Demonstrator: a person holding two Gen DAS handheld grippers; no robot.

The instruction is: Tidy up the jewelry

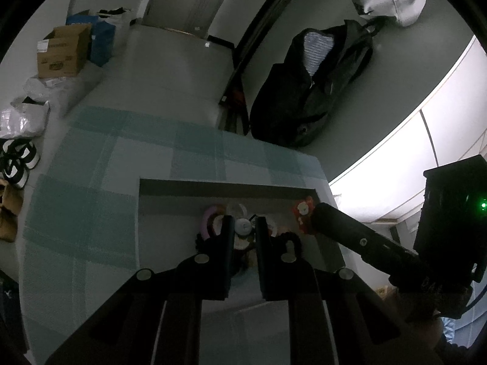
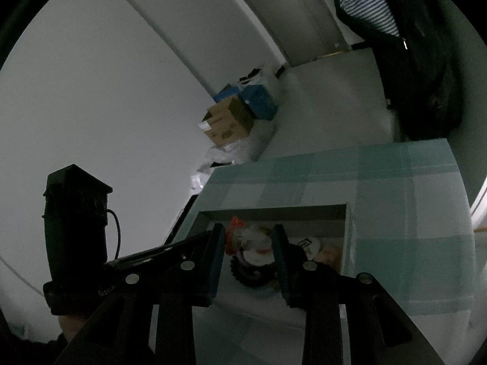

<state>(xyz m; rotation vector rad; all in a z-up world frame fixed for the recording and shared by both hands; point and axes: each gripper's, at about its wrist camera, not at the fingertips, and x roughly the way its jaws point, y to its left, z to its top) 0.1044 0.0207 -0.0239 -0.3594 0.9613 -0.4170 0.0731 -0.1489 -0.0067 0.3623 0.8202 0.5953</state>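
Observation:
A shallow grey box [image 1: 170, 213] sits on a green checked tablecloth [image 1: 91, 200] and holds a heap of jewelry and hair accessories. I see a pink ring-shaped piece [image 1: 208, 217], a white round piece [image 1: 243, 226] and a red charm [image 1: 303, 210]. My left gripper [image 1: 245, 228] is open, its fingers either side of the white round piece. My right gripper [image 2: 248, 243] is open above the box [image 2: 347, 243], over a black scrunchie [image 2: 252, 273] and a clear piece with red trim [image 2: 243, 234]. The right gripper also shows in the left wrist view [image 1: 316, 213] beside the red charm.
A black jacket [image 1: 310, 91] hangs beyond the table. Cardboard boxes [image 1: 64, 51], bags and shoes [image 1: 18, 161] lie on the floor at the left. The left gripper's body [image 2: 76, 228] stands at the left of the right wrist view.

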